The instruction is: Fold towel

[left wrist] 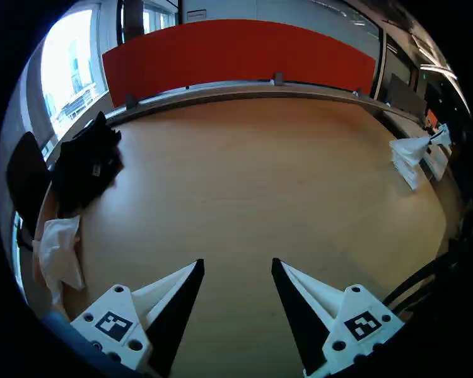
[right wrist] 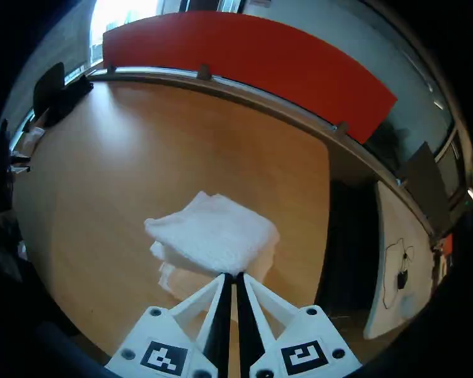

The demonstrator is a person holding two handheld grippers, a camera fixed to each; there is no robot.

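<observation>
My left gripper (left wrist: 236, 264): jaws wide apart, nothing btwn them, just the bare wood of the worktop (left wrist: 249, 183) showing thru the gap. My right gripper (right wrist: 231, 276): jaws drawn almost together w/ only a thin slit left, tips nipping the near edge of the towel (right wrist: 214, 236). Towel is white, folded to a rough square. Its top layer sits a bit proud of the crumpled layers under it, w/ shadow below. It lies on the worktop nr the right-hand edge as the right gripper view has it. Beyond that edge: a dark gap, then a 2nd pale desk (right wrist: 394, 252) w/ a thin cable on it. In the left gripper view the same towel is far off at the right rim, well apart from my left jaws. Also there: black bundle (left wrist: 85, 164) at the worktop's left edge, white cloth (left wrist: 58, 252) just below it at the edge. Red partition (left wrist: 236, 53) runs along the far side, bright window (left wrist: 69, 75) to its left.
</observation>
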